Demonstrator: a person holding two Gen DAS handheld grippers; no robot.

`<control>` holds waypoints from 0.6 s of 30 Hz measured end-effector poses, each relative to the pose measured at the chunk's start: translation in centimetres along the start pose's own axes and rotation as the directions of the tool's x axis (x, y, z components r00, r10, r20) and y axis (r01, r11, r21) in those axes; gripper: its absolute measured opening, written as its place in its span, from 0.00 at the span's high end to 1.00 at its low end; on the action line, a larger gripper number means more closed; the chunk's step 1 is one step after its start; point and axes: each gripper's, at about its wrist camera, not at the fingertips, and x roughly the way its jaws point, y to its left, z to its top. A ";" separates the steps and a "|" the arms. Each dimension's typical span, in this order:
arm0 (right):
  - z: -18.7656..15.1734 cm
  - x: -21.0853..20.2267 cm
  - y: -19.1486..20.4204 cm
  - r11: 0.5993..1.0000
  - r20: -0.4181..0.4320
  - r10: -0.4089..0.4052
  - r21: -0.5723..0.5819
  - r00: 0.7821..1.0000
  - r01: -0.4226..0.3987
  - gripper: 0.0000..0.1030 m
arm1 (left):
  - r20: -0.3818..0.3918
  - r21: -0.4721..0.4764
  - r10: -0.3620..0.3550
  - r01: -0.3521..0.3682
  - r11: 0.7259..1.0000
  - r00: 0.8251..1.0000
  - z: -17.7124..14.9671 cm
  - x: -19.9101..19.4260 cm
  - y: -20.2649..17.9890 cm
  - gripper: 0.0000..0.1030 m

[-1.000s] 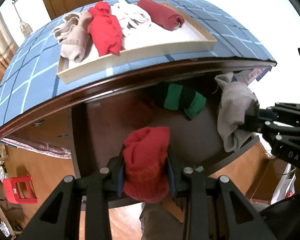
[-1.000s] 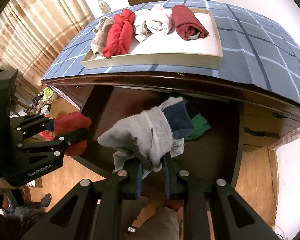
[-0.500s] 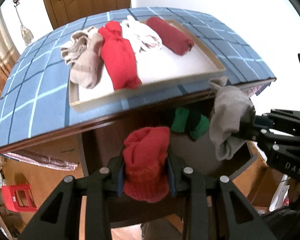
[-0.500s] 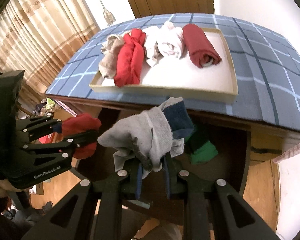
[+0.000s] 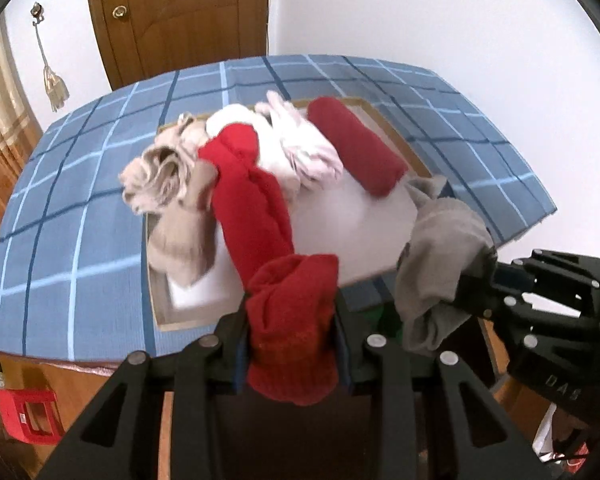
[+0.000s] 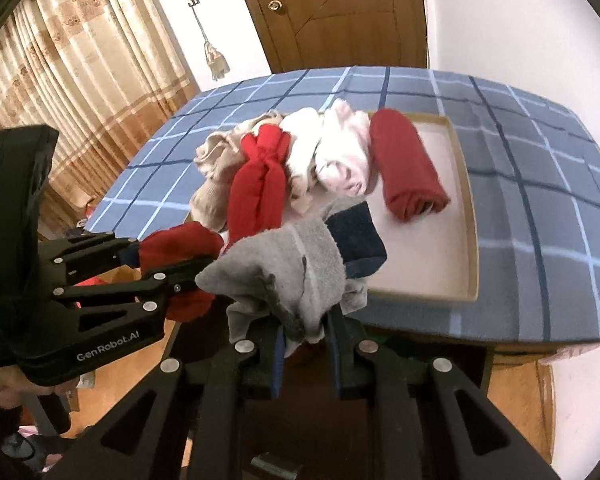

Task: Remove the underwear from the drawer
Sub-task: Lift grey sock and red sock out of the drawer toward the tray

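Now, left view: your left gripper (image 5: 292, 356) is clamped on the red bundle (image 5: 292, 320), over the tray (image 5: 160, 300) front edge; release early and it falls short of the tray.
Right view: your right gripper (image 6: 306, 354) pinches the grey bundle (image 6: 284, 276) by one fold, just before the tray; loose flaps may slip or snag the rim.

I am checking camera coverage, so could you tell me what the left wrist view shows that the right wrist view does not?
Only the left wrist view shows the red stool on the floor. Only the right wrist view shows the curtain and the navy band on the grey garment. Both show the tray of rolled clothes, the door, and each gripper shut on a garment: left gripper on the red garment, right gripper on grey.
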 end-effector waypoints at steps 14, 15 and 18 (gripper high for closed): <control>3.9 3.3 -2.7 0.996 0.002 -0.090 -0.022 0.996 0.090 0.81 | -0.001 -0.050 0.001 -0.001 0.999 1.000 4.5 4.3 -0.2 0.69; 4.0 3.5 -2.6 0.995 0.000 -0.092 -0.027 0.996 0.092 0.81 | -0.003 -0.050 0.005 -0.005 0.999 1.000 4.6 4.6 -0.3 0.69; 4.5 4.6 -2.6 0.994 -0.021 -0.101 -0.055 0.995 0.100 0.81 | -0.009 -0.051 0.011 -0.011 0.999 1.000 5.1 5.6 -0.5 0.69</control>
